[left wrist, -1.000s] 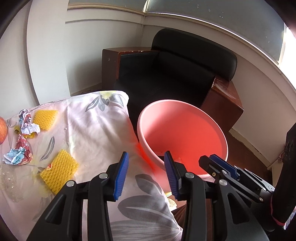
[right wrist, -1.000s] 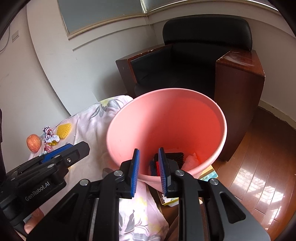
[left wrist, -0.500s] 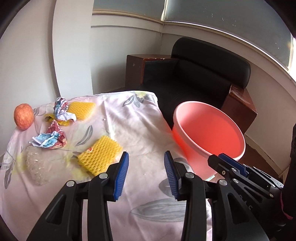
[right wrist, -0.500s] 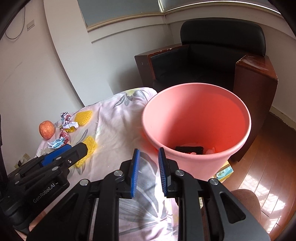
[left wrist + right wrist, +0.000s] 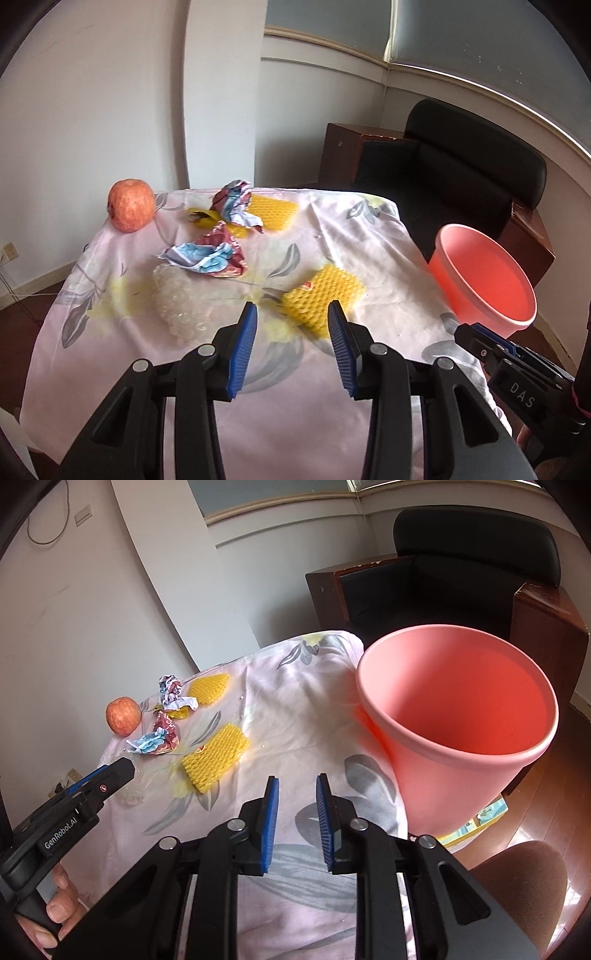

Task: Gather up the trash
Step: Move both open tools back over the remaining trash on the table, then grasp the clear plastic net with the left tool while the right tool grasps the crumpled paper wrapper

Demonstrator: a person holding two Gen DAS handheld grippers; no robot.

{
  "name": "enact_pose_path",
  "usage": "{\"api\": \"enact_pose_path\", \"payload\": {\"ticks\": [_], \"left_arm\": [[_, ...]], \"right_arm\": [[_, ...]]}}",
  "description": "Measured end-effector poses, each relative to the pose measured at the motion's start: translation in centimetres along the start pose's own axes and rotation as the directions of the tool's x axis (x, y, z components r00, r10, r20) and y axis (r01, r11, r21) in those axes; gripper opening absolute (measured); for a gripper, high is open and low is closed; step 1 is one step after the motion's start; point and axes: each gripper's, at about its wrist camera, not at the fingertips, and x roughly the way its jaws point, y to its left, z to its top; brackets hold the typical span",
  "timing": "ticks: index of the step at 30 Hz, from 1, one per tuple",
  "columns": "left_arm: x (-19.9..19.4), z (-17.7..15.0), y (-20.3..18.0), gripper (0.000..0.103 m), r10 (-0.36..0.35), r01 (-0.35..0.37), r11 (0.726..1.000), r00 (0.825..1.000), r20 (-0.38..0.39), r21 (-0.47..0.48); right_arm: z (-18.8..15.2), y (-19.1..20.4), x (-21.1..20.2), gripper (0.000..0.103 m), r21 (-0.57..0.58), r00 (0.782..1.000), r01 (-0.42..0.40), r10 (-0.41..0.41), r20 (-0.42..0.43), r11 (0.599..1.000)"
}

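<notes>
A pink bin (image 5: 458, 727) stands off the table's right edge; it also shows in the left wrist view (image 5: 484, 280). On the floral cloth lie a yellow foam net (image 5: 321, 299), a second yellow net (image 5: 273, 210), two crumpled wrappers (image 5: 210, 258) (image 5: 236, 206) and clear bubble wrap (image 5: 177, 302). My left gripper (image 5: 291, 347) is open and empty, just short of the near yellow net. My right gripper (image 5: 295, 823) is open and empty above the cloth, left of the bin.
An apple (image 5: 131, 210) sits at the table's far left corner. A black armchair with wooden sides (image 5: 461, 177) stands behind the bin. A white wall runs behind the table. A brown stool (image 5: 524, 878) is at lower right.
Both grippers swung left, away from the bin and toward the trash on the cloth. The left gripper now faces the near yellow net. The right gripper's jaws opened somewhat wider.
</notes>
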Motion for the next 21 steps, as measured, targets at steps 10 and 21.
{"api": "enact_pose_path", "payload": {"ticks": [10, 21], "left_arm": [[1.0, -0.6, 7.7, 0.045, 0.093, -0.100, 0.981, 0.994, -0.049, -0.168], [4.2, -0.5, 10.2, 0.046, 0.040, -0.073, 0.959, 0.991, -0.127, -0.273]], "right_arm": [[0.0, 2.8, 2.3, 0.021, -0.041, 0.997, -0.057, 0.056, -0.047, 0.997], [0.1, 6.0, 4.6, 0.021, -0.099, 0.990, -0.114, 0.105, -0.092, 0.989]]}}
